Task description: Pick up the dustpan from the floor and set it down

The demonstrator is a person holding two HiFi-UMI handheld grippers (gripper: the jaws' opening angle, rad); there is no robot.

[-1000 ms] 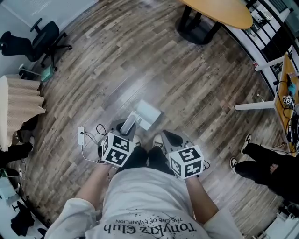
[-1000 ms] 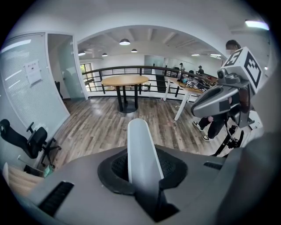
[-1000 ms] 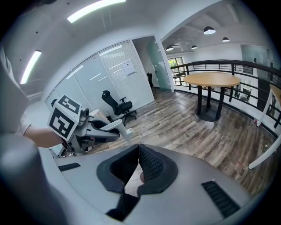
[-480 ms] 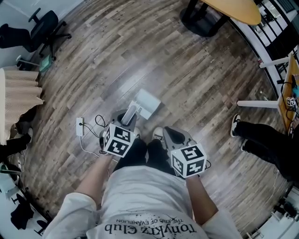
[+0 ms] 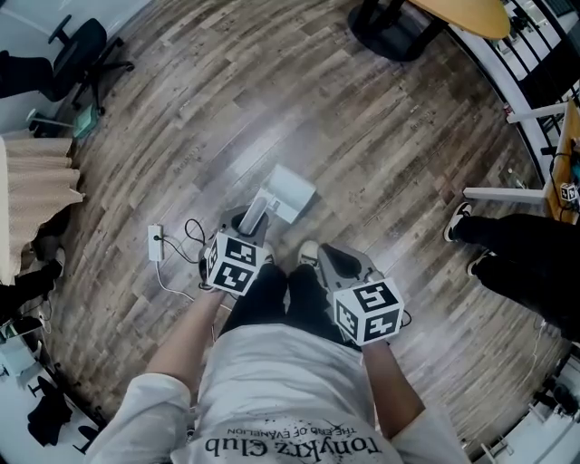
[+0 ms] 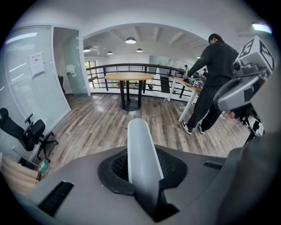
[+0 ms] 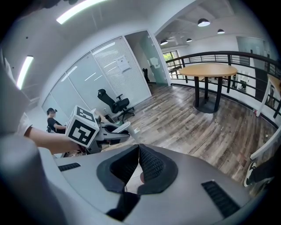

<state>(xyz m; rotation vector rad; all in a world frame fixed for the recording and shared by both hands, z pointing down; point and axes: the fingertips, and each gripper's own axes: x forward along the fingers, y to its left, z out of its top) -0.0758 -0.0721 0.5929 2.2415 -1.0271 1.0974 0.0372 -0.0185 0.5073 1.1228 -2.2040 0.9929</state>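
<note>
head view, looking steeply down on a wood floor point(image 5: 381, 154). the left claw point(image 5: 246, 227), carrying its marker cube point(image 5: 234, 265), points forward and down and is clamped on the pale handle point(image 5: 256, 214) of the white dustpan point(image 5: 292, 192); in the left gripper view the handle runs up between the two dark pads, which are parted only by its width and press on it from either side. the pan itself lies just ahead of the person's feet, low over the boards, with its open face turned up; whether its underside touches the floor cannot be told from these views. the right claw point(image 7: 138, 151) hangs to the right of the person's legs, near the toe of a light shoe point(image 5: 308, 253), well clear of the dustpan; in the right gripper view its pads meet at their tips and hold nothing. surroundings: a white power strip point(image 5: 156, 243) with a looped dark cable lies on the floor just left of the left claw; a black office chair point(image 5: 86, 50) stands at upper left; the round desk point(image 5: 458, 14) with a dark pedestal stands at the top edge; a bystander in dark trousers point(image 5: 521, 254) and light-soled shoes stands at the right.
</note>
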